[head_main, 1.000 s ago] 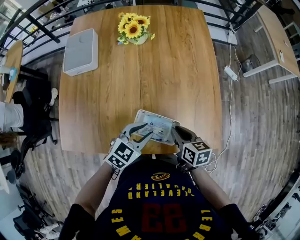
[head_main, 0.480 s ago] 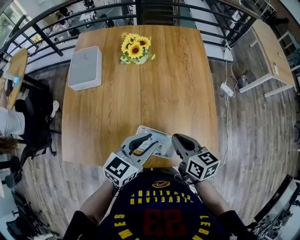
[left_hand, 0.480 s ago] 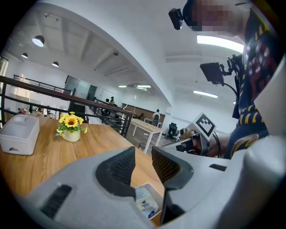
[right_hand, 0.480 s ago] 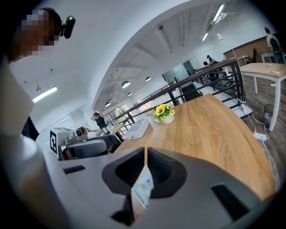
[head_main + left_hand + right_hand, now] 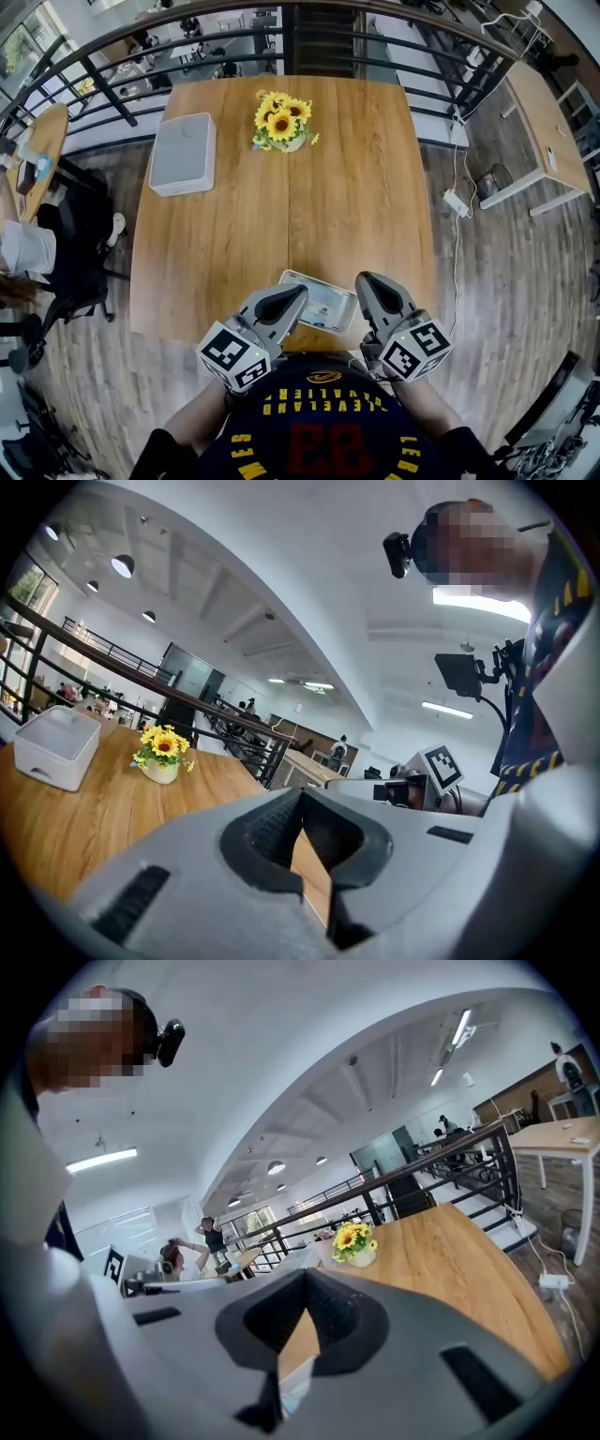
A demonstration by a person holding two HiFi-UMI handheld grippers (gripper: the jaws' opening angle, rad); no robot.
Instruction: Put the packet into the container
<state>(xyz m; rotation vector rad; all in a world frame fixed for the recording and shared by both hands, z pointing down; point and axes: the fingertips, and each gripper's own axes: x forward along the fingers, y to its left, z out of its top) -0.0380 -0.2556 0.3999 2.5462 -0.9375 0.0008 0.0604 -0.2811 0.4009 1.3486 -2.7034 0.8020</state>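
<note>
The packet [image 5: 321, 300], pale and flat, lies on the wooden table [image 5: 281, 216] close to its near edge. Neither gripper touches it. My left gripper [image 5: 298, 292] hangs above the packet's left end. Its jaws have just been closing and now meet tip to tip with nothing between them [image 5: 302, 797]. My right gripper [image 5: 366, 279] hangs over the packet's right end, also shut and empty [image 5: 305, 1277]. The white container [image 5: 183, 153] stands at the table's far left corner, also seen in the left gripper view [image 5: 56, 747].
A vase of sunflowers [image 5: 283, 122] stands at the far middle of the table. A black railing [image 5: 309, 37] runs behind it. A dark chair [image 5: 75, 234] is off the left side, and a cable with a power strip [image 5: 457, 202] lies on the floor at right.
Both grippers have risen off the table, away from the packet, which stays lying there. The left jaws went from wide open to shut.
</note>
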